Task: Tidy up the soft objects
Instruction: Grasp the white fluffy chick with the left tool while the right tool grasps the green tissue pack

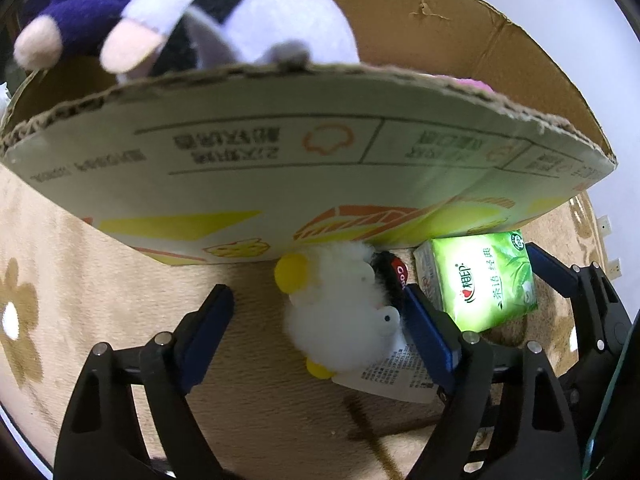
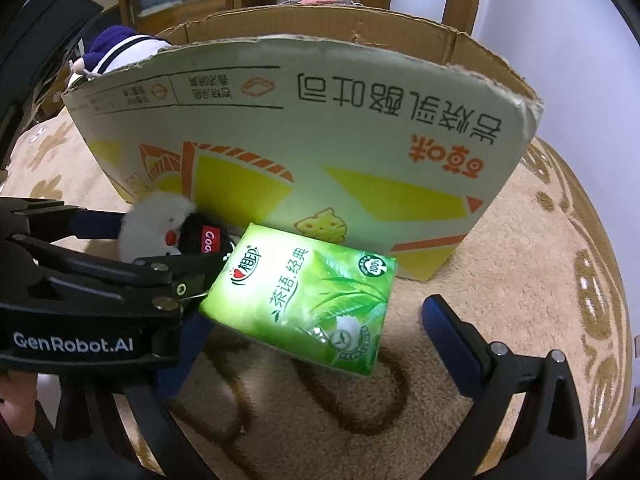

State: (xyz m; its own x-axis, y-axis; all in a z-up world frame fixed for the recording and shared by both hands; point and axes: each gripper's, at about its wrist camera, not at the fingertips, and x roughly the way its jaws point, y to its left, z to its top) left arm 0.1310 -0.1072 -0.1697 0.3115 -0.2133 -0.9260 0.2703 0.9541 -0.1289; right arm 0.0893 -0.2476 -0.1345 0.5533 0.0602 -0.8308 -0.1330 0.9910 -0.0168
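Your left gripper (image 1: 320,320) stood wide around the white plush (image 1: 340,312); your right gripper (image 2: 316,328) gaped wide around the green tissue pack (image 2: 308,300), at the plush's three o'clock, against the cardboard box (image 2: 360,128).

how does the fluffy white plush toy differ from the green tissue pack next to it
The fluffy white plush toy is rounded and furry with yellow puffs; the green plastic-wrapped tissue pack is a smooth, printed block. The toy lies between the open fingers of the left claw, the pack between those of the right claw. Both rest on the beige carpet before the printed cardboard box.
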